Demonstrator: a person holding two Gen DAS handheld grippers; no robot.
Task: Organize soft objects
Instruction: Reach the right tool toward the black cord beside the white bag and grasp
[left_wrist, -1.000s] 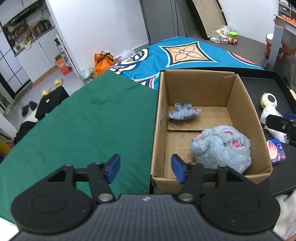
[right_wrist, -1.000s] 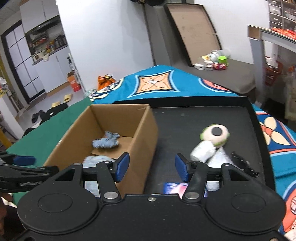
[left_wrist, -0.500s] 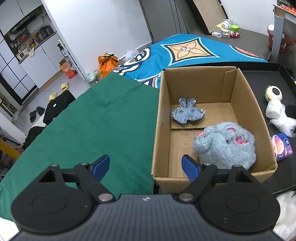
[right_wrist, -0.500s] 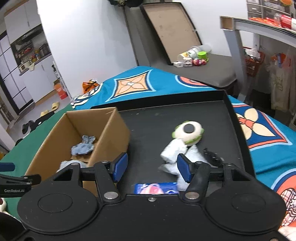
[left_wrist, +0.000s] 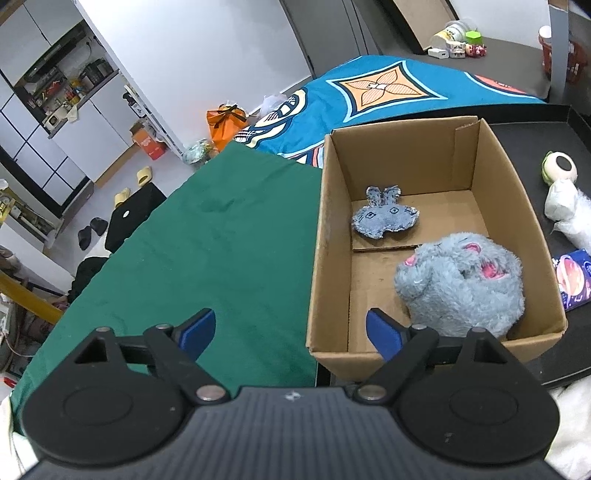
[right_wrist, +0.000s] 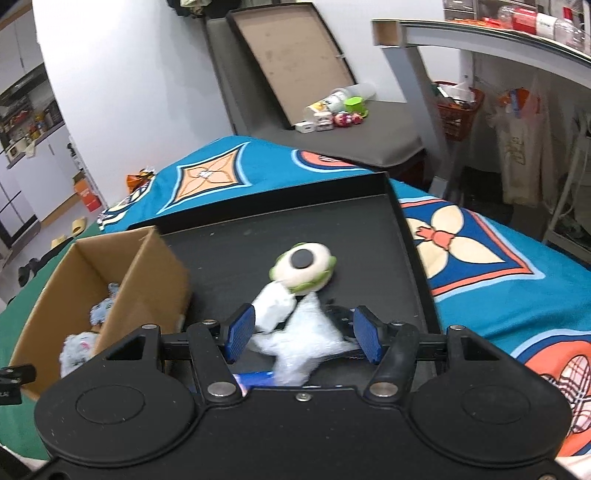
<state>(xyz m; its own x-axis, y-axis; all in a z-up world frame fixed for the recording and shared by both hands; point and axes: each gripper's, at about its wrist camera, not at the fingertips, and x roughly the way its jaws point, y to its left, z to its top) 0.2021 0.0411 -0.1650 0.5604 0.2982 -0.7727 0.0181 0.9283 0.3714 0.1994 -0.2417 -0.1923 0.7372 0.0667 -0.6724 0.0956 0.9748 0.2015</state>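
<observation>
A cardboard box (left_wrist: 332, 236) holds a fluffy grey plush (left_wrist: 461, 284) and a small denim bunny (left_wrist: 384, 219). My left gripper (left_wrist: 291, 332) is open and empty, above the box's near left corner. On the black tray (right_wrist: 240, 258) lies a white soft toy with a green-rimmed round head (right_wrist: 304, 267) and a crinkly white body (right_wrist: 310, 332). My right gripper (right_wrist: 303, 332) is open, its blue pads (right_wrist: 240, 328) on either side of the white body. The box also shows in the right wrist view (right_wrist: 147, 280). A blue packet (left_wrist: 572, 280) lies beside the box.
A green cloth (left_wrist: 203, 240) covers the surface left of the box. A blue patterned blanket (right_wrist: 461, 240) lies under and right of the tray. A grey bench with small items (right_wrist: 340, 114) stands behind. The tray's raised rim (right_wrist: 406, 236) borders the toy.
My left gripper has opened wider and pulled back a little from the box. My right gripper has moved right and forward, so the white toy now sits between its pads.
</observation>
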